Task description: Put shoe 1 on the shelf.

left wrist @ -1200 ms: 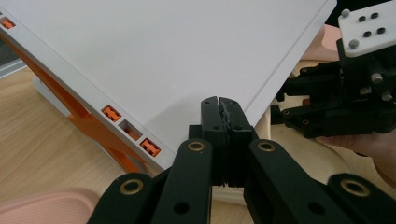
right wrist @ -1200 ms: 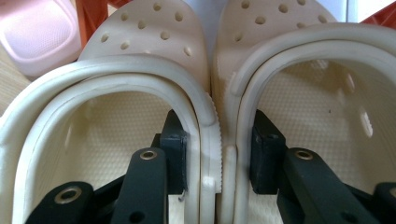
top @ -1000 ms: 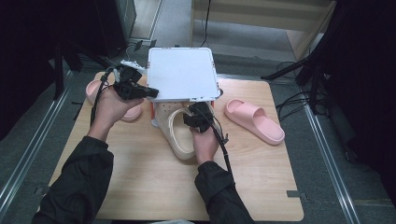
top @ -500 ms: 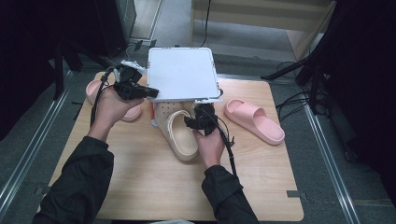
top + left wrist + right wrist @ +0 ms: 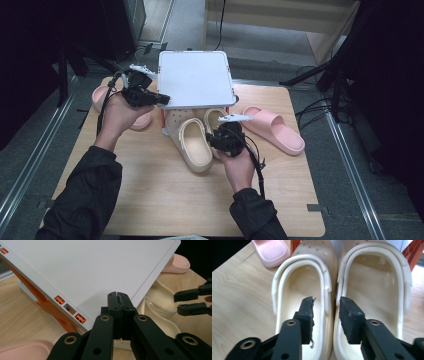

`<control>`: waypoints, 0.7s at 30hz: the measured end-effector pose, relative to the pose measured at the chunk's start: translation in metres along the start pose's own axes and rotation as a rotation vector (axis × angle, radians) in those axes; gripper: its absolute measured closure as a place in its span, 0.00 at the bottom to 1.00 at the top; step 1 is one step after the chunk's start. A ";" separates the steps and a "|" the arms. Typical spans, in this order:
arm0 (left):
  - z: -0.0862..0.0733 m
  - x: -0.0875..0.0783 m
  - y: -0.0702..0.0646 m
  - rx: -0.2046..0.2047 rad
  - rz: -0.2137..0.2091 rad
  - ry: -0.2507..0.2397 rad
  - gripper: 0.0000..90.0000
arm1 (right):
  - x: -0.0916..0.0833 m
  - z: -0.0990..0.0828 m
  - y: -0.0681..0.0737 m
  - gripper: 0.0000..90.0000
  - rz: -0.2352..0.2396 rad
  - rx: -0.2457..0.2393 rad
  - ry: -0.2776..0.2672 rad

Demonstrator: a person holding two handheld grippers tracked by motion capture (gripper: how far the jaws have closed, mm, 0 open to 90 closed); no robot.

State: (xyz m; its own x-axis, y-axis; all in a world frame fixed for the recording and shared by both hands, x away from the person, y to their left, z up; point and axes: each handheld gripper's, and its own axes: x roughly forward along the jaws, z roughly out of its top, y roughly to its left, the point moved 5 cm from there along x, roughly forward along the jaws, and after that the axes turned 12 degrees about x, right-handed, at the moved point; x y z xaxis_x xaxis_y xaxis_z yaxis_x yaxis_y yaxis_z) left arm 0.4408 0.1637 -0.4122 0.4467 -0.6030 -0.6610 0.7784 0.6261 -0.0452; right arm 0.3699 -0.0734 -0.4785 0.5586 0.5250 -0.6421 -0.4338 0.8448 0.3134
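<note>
On the wooden bench two cream clogs lie side by side, toes tucked under a white shelf on orange legs.

The right gripper hovers over the heels of the pair. In the right gripper view its jaws stand part open and have just been closing — the left jaw over the footbed of the left clog, the right jaw over the rim of the right clog, with the two adjoining side walls in the gap between them. The pads do not press on either wall, so nothing is gripped.

The left gripper is at the left front corner of the shelf. In its own view the jaws are fully together, tips over the white top near its edge; whether they touch the surface I cannot tell. That view also shows the right gripper's jaws at the far right, over the clogs.

One pink slide lies on the bench to the right of the clogs — near them, apart. Another pink slide lies at the left, behind the left hand and partly hidden by it.
</note>
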 end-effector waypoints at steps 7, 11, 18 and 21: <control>0.000 0.000 -0.001 -0.001 0.006 0.002 0.99 | -0.016 -0.021 0.007 0.88 0.015 -0.043 0.019; 0.000 0.000 0.000 -0.003 0.003 0.002 0.99 | -0.022 -0.034 0.011 0.93 0.033 -0.065 0.042; 0.000 0.000 -0.001 -0.004 0.006 0.003 0.99 | -0.029 -0.059 0.016 1.00 0.050 -0.097 0.064; 0.000 0.000 -0.001 -0.007 0.008 0.001 0.99 | -0.030 -0.068 0.018 1.00 0.043 -0.120 0.064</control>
State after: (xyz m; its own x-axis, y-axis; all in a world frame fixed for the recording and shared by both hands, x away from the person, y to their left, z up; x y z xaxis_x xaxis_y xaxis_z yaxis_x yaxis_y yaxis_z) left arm 0.4402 0.1630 -0.4120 0.4521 -0.5976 -0.6621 0.7718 0.6342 -0.0454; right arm 0.2975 -0.0807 -0.5010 0.4931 0.5497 -0.6743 -0.5401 0.8011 0.2580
